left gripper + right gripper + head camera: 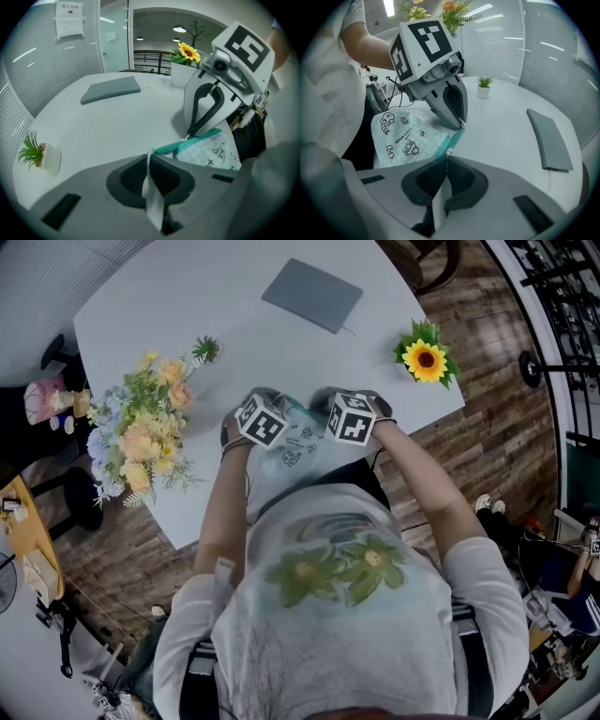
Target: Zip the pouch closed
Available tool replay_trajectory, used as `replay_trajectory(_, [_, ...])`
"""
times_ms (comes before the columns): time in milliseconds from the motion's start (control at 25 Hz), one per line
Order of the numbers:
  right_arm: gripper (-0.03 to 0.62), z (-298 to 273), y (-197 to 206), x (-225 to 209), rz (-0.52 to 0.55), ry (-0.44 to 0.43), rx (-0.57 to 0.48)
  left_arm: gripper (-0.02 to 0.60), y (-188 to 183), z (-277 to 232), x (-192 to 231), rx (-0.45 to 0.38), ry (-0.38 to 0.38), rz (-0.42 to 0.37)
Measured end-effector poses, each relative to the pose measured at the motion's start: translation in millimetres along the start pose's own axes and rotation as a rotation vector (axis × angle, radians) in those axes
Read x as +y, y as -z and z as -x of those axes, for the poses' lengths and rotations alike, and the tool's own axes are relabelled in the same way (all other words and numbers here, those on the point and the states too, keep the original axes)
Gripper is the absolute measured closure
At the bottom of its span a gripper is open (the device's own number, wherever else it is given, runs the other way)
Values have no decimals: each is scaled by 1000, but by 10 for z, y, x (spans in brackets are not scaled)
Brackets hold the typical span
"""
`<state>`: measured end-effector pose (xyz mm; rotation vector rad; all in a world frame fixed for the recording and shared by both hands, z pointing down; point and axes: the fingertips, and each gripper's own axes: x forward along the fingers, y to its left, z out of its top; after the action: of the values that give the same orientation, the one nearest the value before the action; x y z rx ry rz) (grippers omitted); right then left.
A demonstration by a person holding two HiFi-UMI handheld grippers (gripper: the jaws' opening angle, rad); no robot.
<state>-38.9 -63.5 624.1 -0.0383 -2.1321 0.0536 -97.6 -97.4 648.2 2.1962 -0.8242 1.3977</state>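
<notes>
A pale checked pouch with cartoon prints and a teal zipper band lies at the table's near edge, between my two grippers. In the left gripper view my left gripper is shut on the end of the teal band. The same gripper shows in the right gripper view, pinching that end. My right gripper is shut on the small metal zipper pull, partway along the band. In the left gripper view, the right gripper has its tips at the pull.
A grey flat pad lies at the far side of the white table. A potted sunflower stands at the right edge, a flower bouquet at the left and a small green plant behind it.
</notes>
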Motion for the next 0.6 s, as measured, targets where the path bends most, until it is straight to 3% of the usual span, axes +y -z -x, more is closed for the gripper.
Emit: replay_trajectory(600, [574,32,97,21,-17,-6,-2,560,4,-15,5,-5,-6,6])
